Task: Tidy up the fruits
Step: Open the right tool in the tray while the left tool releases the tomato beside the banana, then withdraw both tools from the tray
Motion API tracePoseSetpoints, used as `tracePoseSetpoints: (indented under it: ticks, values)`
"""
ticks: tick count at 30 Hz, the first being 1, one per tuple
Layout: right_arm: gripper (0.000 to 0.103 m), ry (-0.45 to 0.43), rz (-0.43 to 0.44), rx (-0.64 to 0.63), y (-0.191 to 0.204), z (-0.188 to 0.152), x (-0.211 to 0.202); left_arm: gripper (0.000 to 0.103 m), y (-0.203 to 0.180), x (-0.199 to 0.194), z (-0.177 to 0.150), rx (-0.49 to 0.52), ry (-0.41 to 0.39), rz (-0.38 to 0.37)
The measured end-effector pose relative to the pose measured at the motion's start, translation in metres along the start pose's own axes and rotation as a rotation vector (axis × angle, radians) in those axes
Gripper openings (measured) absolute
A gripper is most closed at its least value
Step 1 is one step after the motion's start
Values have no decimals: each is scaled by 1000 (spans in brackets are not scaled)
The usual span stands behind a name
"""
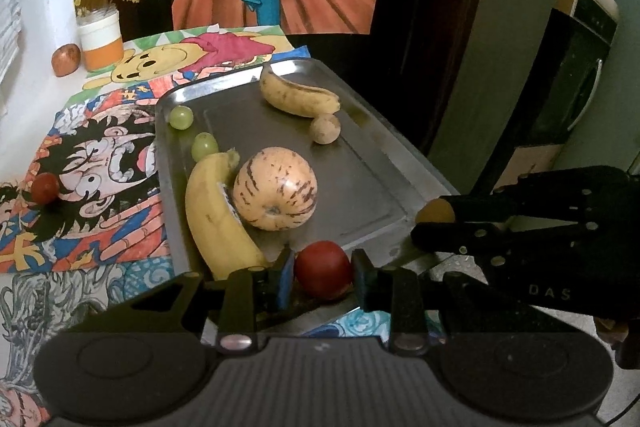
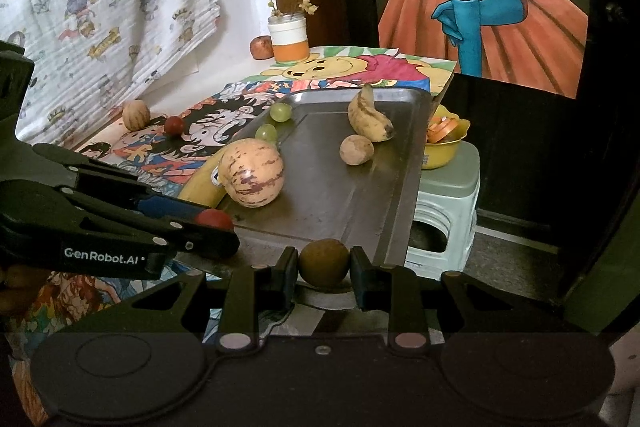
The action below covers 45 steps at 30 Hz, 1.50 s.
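A steel tray holds two bananas, a striped melon, two green grapes and a small tan fruit. My left gripper is shut on a red tomato at the tray's near edge; it shows in the right wrist view. My right gripper is shut on a brown round fruit over the tray's near rim, also seen in the left wrist view.
On the cartoon-print cloth lie a red tomato and a tan striped fruit. A jar with twigs and a brown fruit stand at the back. A yellow bowl sits on a stool right of the tray.
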State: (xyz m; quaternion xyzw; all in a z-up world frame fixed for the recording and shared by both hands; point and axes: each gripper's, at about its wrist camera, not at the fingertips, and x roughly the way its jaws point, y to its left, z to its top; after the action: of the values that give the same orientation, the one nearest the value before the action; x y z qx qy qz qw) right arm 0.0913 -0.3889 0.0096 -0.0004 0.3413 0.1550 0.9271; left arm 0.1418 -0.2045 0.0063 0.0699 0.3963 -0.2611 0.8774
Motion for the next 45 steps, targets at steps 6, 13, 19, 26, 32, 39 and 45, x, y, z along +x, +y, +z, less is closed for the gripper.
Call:
tracePoseSetpoints:
  ticks: [6,13,19,26,32,39,45]
  values:
    - [31,-5,-12,0,1,-1,-8,37,2,-6,-1,-14,-12,0]
    - [41,-36,-39,22,3,0,-24,60,2,-27,-2,-28,-73,-7]
    - [62,-86,-53,91,8,1,-42,84,14,-56,-7,-69,-170,20]
    - [102,-118,-59,108,27,4,-58,103,37,-76,-13,-130,-203,54]
    - [102,-91,-52,73,49,11,-58,103,56,-89,-27,-178,-213,83]
    - [102,23,-53,47,84,9,-38,103,79,-95,-50,-237,-161,120]
    - [102,82,-47,-3,110,15,-29,103,98,-105,-66,-282,-131,165]
